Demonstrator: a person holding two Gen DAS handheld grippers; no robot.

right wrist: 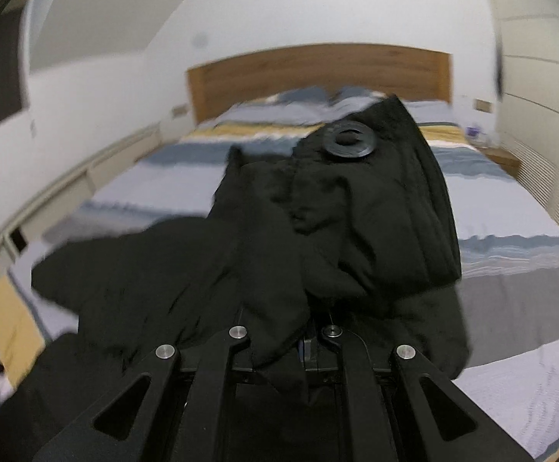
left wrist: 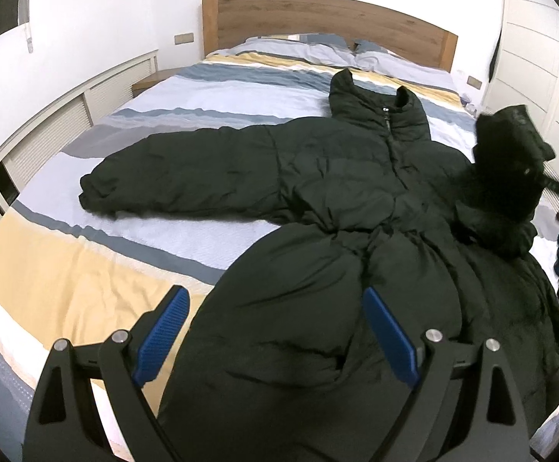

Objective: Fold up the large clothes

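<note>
On a striped duvet (left wrist: 87, 269) before a wooden headboard (left wrist: 318, 15), we have a black puffer jacket (left wrist: 356, 177) lying face up, collar toward the pillows. Our right gripper (right wrist: 310, 331), pressed together, pinches the cuff of 1 sleeve (right wrist: 375, 211) raised at the jacket's right side, with the chest lying to its left. Our left gripper (left wrist: 275, 338) hangs spread and empty over the hem, touching nothing.
</note>
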